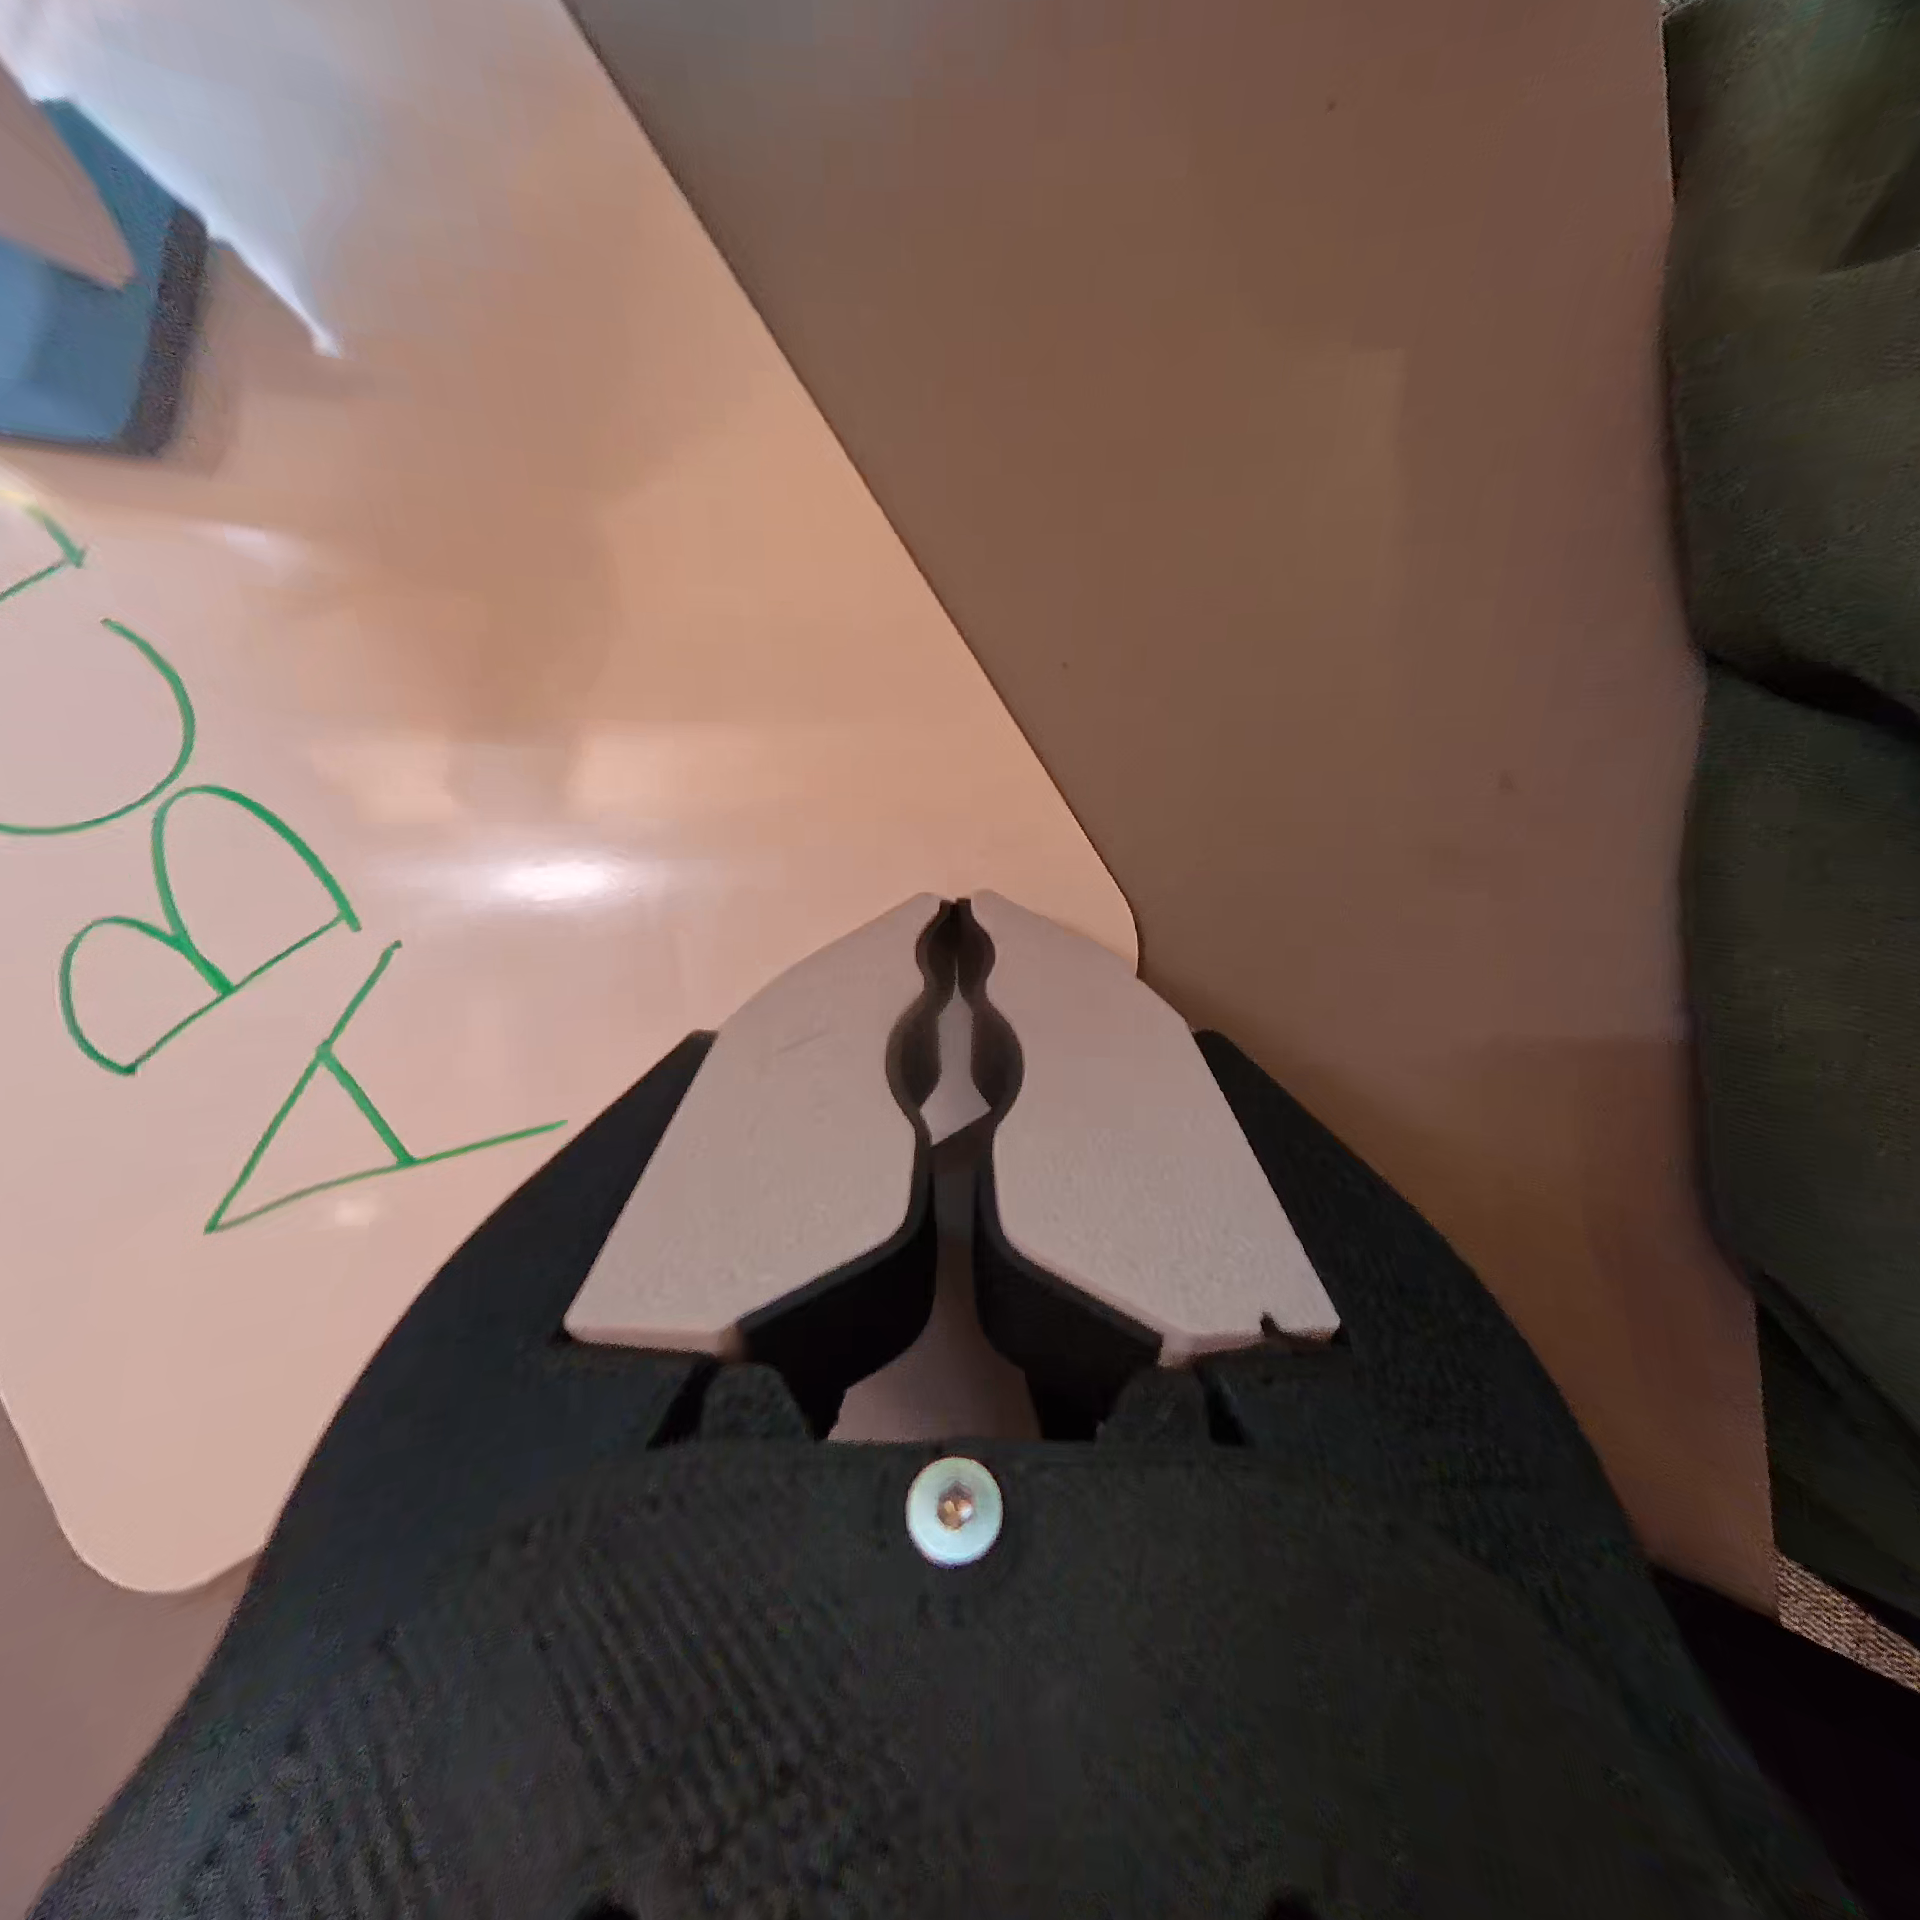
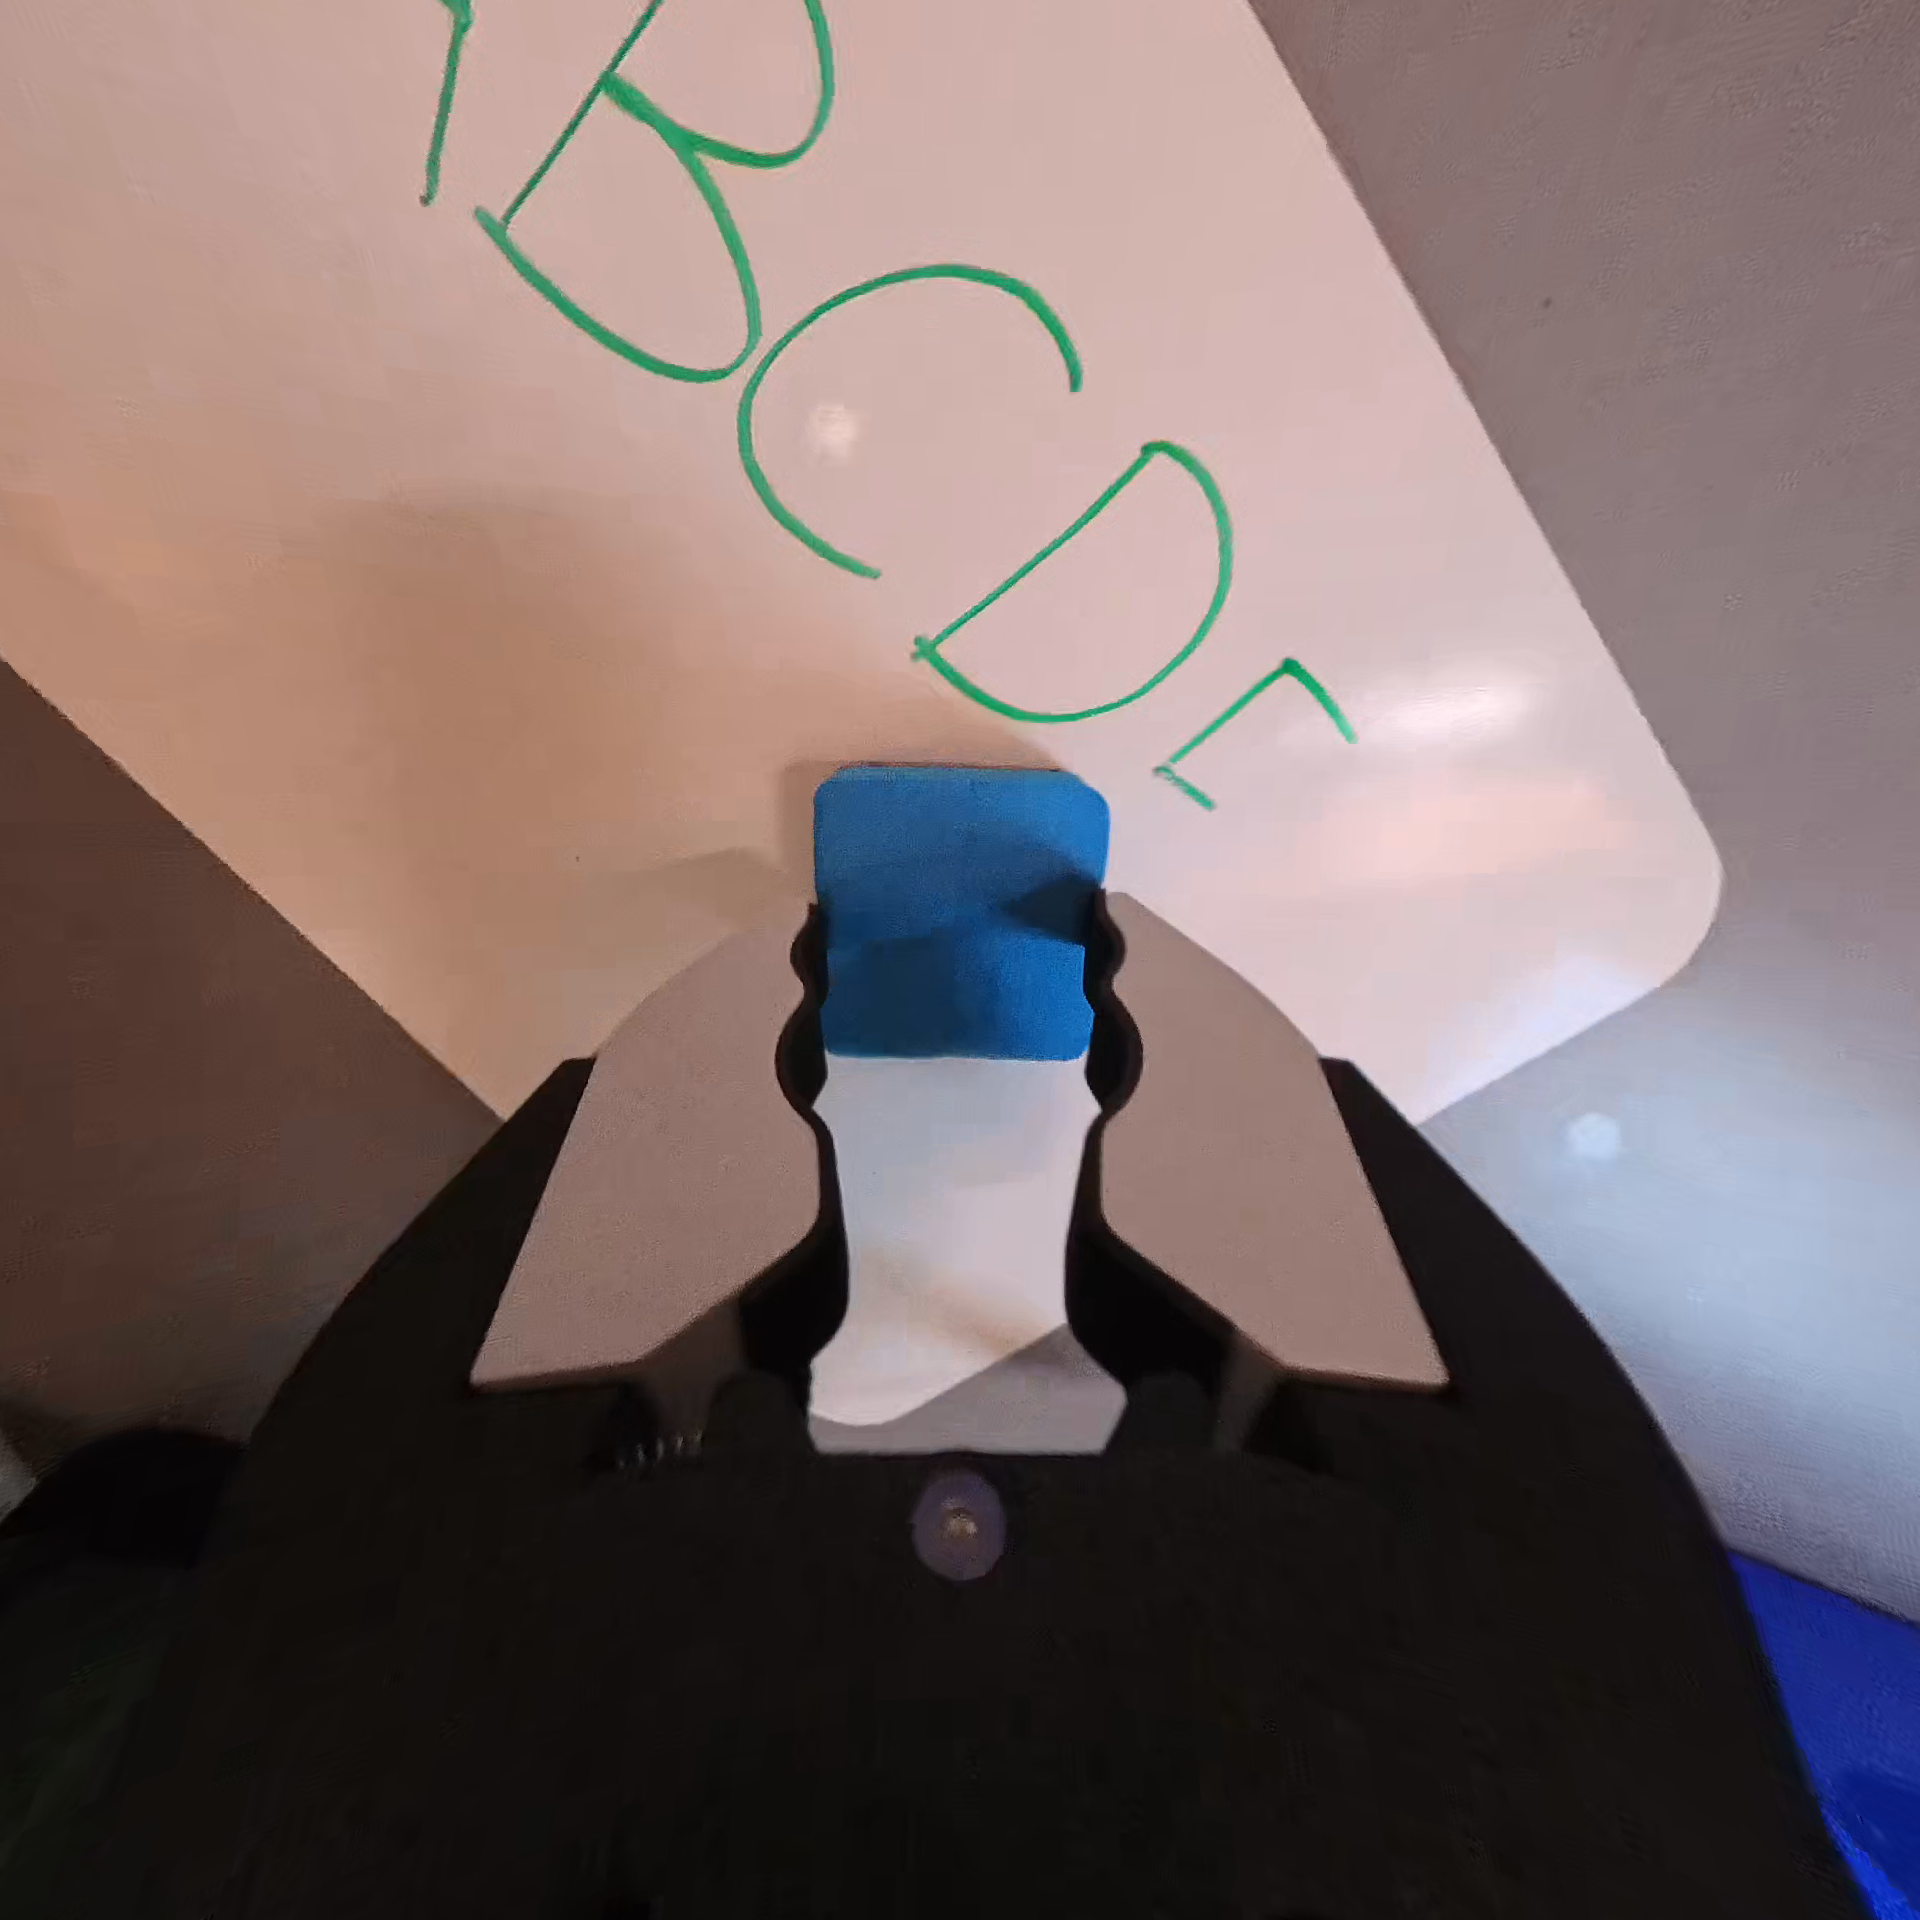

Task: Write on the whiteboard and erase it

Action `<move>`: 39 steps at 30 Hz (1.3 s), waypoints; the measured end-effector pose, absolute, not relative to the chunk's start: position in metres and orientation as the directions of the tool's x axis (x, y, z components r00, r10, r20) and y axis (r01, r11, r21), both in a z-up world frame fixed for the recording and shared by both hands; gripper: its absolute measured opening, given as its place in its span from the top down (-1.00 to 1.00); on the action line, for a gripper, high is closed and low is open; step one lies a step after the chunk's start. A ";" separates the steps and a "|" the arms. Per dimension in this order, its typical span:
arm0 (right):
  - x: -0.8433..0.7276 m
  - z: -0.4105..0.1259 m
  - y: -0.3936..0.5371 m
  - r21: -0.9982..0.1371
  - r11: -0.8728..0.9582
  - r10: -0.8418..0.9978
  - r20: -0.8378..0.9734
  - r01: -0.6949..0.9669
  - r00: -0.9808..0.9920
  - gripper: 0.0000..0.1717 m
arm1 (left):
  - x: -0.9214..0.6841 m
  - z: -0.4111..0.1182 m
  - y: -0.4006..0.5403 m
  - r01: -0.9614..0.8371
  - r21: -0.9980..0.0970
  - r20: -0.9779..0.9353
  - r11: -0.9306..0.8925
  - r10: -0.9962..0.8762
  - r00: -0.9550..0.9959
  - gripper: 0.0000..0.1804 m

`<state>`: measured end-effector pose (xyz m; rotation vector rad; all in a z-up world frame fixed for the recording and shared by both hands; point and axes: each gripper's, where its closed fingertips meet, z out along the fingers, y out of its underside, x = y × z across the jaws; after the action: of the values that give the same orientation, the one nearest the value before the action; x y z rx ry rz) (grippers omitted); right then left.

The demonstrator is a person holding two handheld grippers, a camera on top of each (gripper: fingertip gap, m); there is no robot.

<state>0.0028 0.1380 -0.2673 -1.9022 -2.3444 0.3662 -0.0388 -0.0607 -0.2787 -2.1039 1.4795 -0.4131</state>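
Right gripper (image 2: 956, 977) nearest me: my pads press both sides of the blue eraser (image 2: 961, 914), clamped at its near half so the far half sticks out free to wipe. Eraser sits flat on the whiteboard (image 2: 364, 520), just near the last green letters (image 2: 1091, 623); I'd say it's set at that end so a sweep can run along the row. Writing looks done, erasing not yet started, since the letters look intact. Left gripper (image 1: 956, 914) is clenched on nothing, fingertips meeting over the board's near right corner (image 1: 1091, 914), probably parked there to steady the board and stay clear of the wipe path. Table (image 1: 1351, 520) lies under it all.
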 end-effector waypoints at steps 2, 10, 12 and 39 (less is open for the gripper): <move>0.012 -0.268 0.155 -0.220 0.144 0.986 -0.047 0.965 -0.158 0.44 | -0.038 -0.279 -0.061 -0.770 -0.582 -0.045 -0.262 -0.935 0.352 1.00; 0.048 -0.266 0.139 -0.129 0.159 0.972 -0.155 0.979 -0.178 0.44 | -0.038 -0.279 -0.066 -0.771 -0.578 -0.020 -0.266 -0.940 0.339 1.00; 0.061 -0.267 0.152 -0.083 0.149 0.984 -0.085 0.985 -0.156 0.44 | -0.037 -0.279 -0.069 -0.775 -0.575 -0.011 -0.261 -0.945 0.326 1.00; -0.032 -0.271 0.179 -0.288 0.078 0.997 0.013 0.954 -0.077 0.44 | -0.037 -0.279 -0.070 -0.782 -0.573 -0.016 -0.244 -0.951 0.309 1.00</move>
<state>-0.0320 0.1791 -0.2711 -1.9803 -2.1435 0.3023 -0.0374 -0.0699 -0.2787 -2.0994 1.5334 -0.4642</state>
